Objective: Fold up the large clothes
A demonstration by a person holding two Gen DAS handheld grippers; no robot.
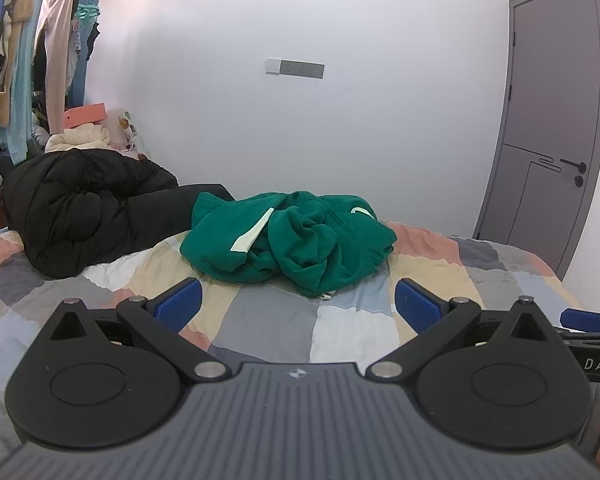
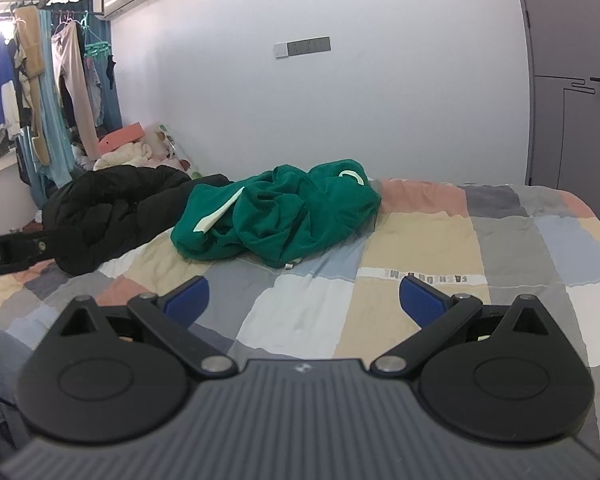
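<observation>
A green sweatshirt [image 1: 296, 236] lies crumpled in a heap on the patchwork quilt [image 1: 268, 320], just right of a rolled black jacket [image 1: 84, 208] and well short of the white wall behind it. The left gripper [image 1: 298, 300] hangs over the quilt just before the sweatshirt, blue fingers [image 1: 180, 304] spread wide with nothing between them. The right gripper [image 2: 304, 300] does likewise, jaws apart and empty, nearer the sweatshirt's right side.

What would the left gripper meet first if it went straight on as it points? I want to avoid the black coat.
Probably the crumpled green sweatshirt: it lies centred ahead of the open left gripper, across bare patchwork bedspread. The black puffer coat sits off left.
</observation>
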